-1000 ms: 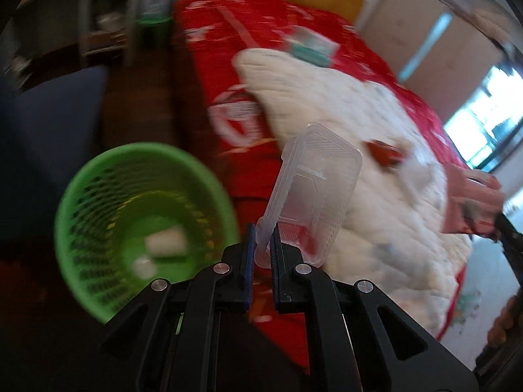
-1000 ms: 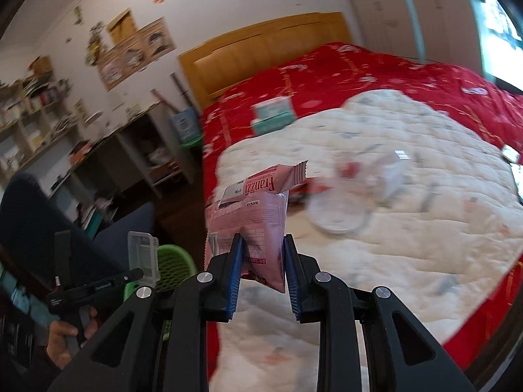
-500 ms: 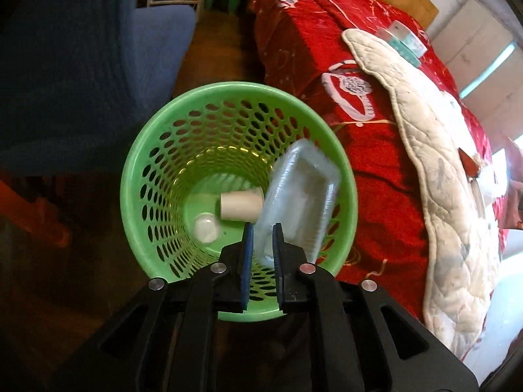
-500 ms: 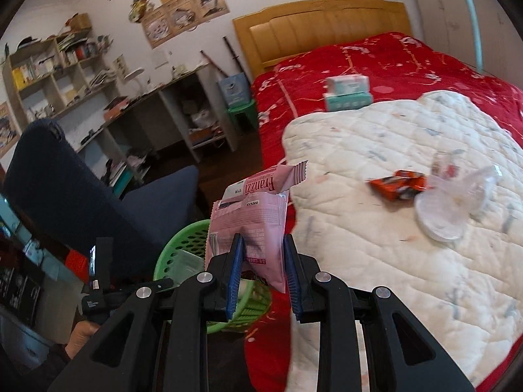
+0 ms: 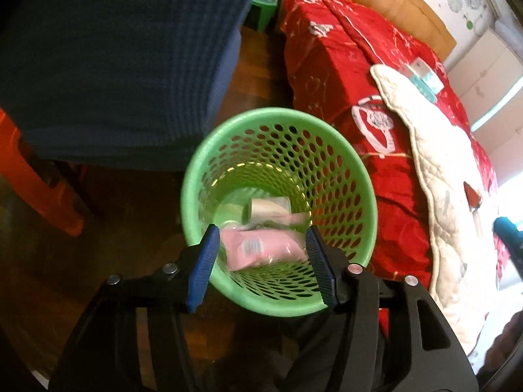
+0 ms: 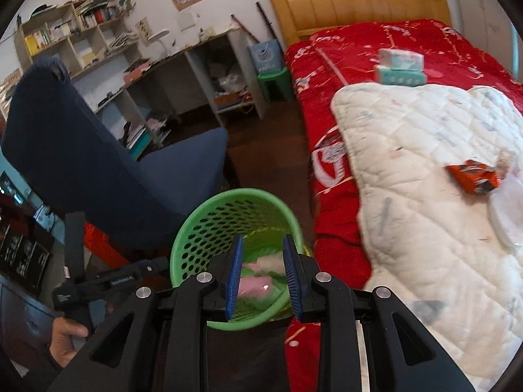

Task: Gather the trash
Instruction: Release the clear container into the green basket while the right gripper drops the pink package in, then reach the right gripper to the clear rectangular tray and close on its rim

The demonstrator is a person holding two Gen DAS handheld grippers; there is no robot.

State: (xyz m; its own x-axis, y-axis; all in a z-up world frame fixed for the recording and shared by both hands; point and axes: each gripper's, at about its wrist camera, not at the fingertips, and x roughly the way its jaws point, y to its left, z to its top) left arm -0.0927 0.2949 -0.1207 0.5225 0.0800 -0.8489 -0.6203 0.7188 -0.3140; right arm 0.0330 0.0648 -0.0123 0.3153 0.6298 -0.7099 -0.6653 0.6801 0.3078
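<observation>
The green basket [image 5: 340, 150] stood upright on the dark floor, tight against the side of the red-covered bed, its perforated wall open to view all the way down. Down at its bottom lay a pink packet [image 5: 258, 250], flat, with a small round label facing up. Just behind that, a pale paper cup [image 5: 269, 207] rested on its side. A clear plastic tray seemed to be in there too, though it was too blurred to be sure. Up on the bed's white quilt, well apart from the basket, an orange wrapper [image 6: 474, 179] lay crumpled beside a clear plastic piece [image 6: 508, 212].
</observation>
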